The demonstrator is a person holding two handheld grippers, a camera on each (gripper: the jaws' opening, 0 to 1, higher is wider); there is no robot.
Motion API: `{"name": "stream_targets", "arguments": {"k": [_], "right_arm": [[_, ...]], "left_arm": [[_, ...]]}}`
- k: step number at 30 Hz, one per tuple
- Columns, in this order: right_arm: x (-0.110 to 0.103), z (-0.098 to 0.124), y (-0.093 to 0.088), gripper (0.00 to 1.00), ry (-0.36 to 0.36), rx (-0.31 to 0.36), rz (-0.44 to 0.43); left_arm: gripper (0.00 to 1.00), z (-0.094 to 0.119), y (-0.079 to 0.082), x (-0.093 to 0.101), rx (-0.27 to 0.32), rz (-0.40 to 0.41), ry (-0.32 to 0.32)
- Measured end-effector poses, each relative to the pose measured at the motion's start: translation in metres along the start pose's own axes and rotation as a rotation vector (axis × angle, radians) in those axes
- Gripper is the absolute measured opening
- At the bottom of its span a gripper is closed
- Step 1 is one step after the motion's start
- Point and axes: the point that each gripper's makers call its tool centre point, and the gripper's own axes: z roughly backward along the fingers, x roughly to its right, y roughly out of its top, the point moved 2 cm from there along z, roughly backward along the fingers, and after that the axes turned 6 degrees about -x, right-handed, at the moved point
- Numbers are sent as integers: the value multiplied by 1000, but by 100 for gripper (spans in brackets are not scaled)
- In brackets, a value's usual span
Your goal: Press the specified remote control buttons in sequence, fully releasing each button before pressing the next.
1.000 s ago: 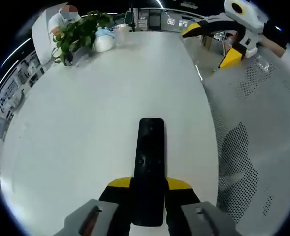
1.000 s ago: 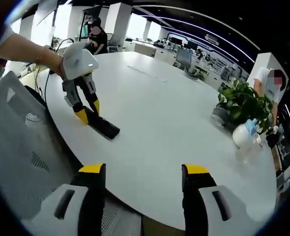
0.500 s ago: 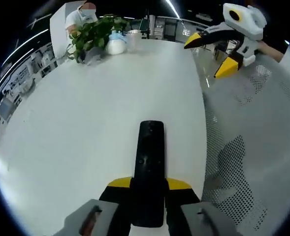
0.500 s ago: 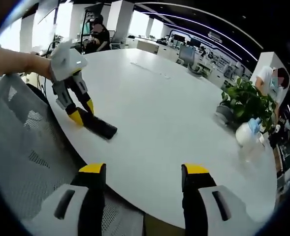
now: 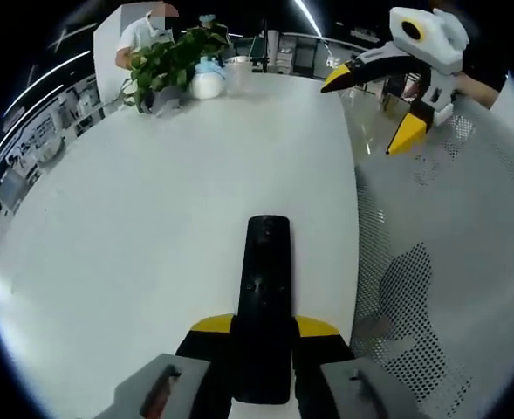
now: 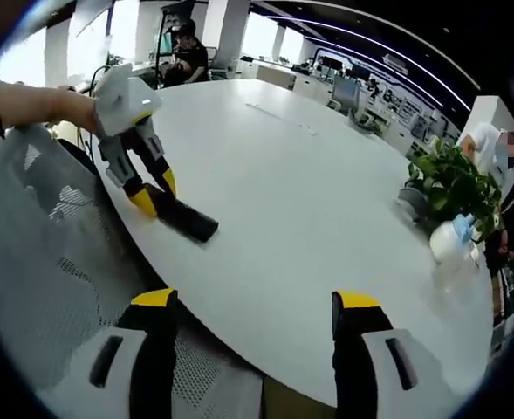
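Both fingers of the left gripper [image 5: 263, 336] clamp the remote [image 5: 264, 288], level over the table [image 5: 134, 227].

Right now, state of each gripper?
Left gripper: shut on the black remote, at the table edge.
Right gripper: open, holding nothing.
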Motion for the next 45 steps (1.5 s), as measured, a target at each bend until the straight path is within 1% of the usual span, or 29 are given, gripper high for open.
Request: {"name": "stream_targets", "arguments": {"k": [2, 7, 10, 12, 13, 15, 18, 20, 22, 26, 27, 30, 32, 33, 34, 35, 39, 42, 45], "right_arm": [[2, -2, 2, 72, 15, -6, 11], [9, -8, 16, 67, 88, 13, -15], [13, -19, 26, 63, 112, -3, 9], [12, -28, 33, 57, 132, -9, 16], [10, -33, 36, 55, 148, -11, 15], [-2, -47, 49, 49, 218, -18, 17], [-23, -61, 64, 46, 306, -32, 16], [-31, -72, 73, 44, 313, -32, 36], [-40, -80, 76, 42, 329, -40, 52], [-50, -88, 75, 36, 364, -49, 40], [-51, -89, 72, 34, 366, -50, 38], [-49, -90, 63, 30, 368, -60, 28], [-42, -92, 55, 28, 357, -81, 10], [-41, -92, 55, 28, 354, -85, 9], [-38, -91, 53, 28, 338, -97, 15], [-36, -91, 53, 26, 324, -93, 23], [-38, -91, 52, 21, 329, -104, 31], [-43, -94, 49, 18, 332, -124, 81], [-45, -96, 49, 14, 335, -128, 105]], "left_arm": [[24, 0, 0, 0, 3, -10, -9], [24, 0, 0, 0, -1, -41, -14], [24, 0, -1, 0, -5, -57, -15], [24, 0, -1, 0, -3, -59, -19], [24, 0, -1, 0, -3, -59, -21], [24, 0, -1, 0, 0, -61, -22], [24, 0, -1, 0, 2, -66, -21], [24, 0, -1, 1, 2, -68, -18], [24, 0, -1, 1, 1, -72, -16], [24, 0, -1, 1, -2, -80, -11], [24, 0, -1, 1, -2, -81, -10], [24, 0, -1, 1, -4, -85, -9], [24, 0, -1, 1, -4, -86, -10], [24, 0, -1, 1, -4, -86, -10], [24, 0, -1, 1, -5, -88, -11], [24, 0, -1, 1, -6, -89, -11], [24, 0, -1, 1, -6, -94, -11], [24, 0, -1, 2, -7, -109, -10], [24, 0, -1, 2, -5, -116, -11]]}}
